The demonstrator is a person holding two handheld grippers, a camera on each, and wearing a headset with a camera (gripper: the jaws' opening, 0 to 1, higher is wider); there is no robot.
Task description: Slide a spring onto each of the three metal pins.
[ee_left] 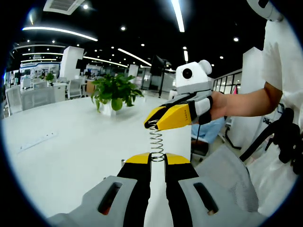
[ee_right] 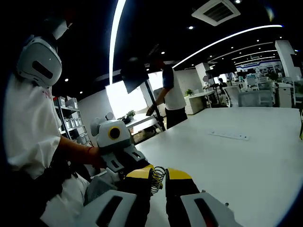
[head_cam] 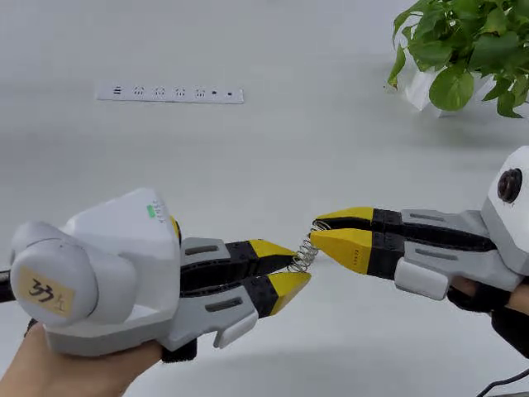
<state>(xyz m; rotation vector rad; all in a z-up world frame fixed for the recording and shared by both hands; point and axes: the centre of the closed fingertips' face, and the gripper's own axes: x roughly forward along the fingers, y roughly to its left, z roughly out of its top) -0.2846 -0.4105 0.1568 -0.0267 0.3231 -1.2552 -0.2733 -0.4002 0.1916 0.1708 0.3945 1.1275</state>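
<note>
- White surface [head_cam: 248, 165] is spread across the head view, with a power strip [head_cam: 169, 93] lying flat toward its far left and a potted plant [head_cam: 463, 41] at its far right corner.
- Above the surface, a small coiled spring [head_cam: 304, 252] is held in the air between two pairs of yellow-tipped tongs that meet tip to tip.
- The left tongs [head_cam: 296, 269], entering from the lower left, are clenched on the spring's lower end. In the left gripper view the coil [ee_left: 156, 142] is seen rising straight out of the narrow gap between their tips [ee_left: 157, 158].
- The right tongs [head_cam: 316, 229], entering from the right, are clenched on the spring's upper end. In the right gripper view the coil [ee_right: 158, 179] is seen wedged between their tips [ee_right: 158, 172].
- Whether a metal pin sits inside the coil or in the grip of the left tongs cannot be told.
- Several risks are judged likely from here:
  - The spring may be flung away if either grip is eased while the coil is squeezed or bent, since it is held only at its ends.
  - The coil may be kinked or stretched if the two tongs are pulled off one shared line.
  - With nothing beneath it but open surface, a dropped spring is likely to bounce or roll out of reach.
</note>
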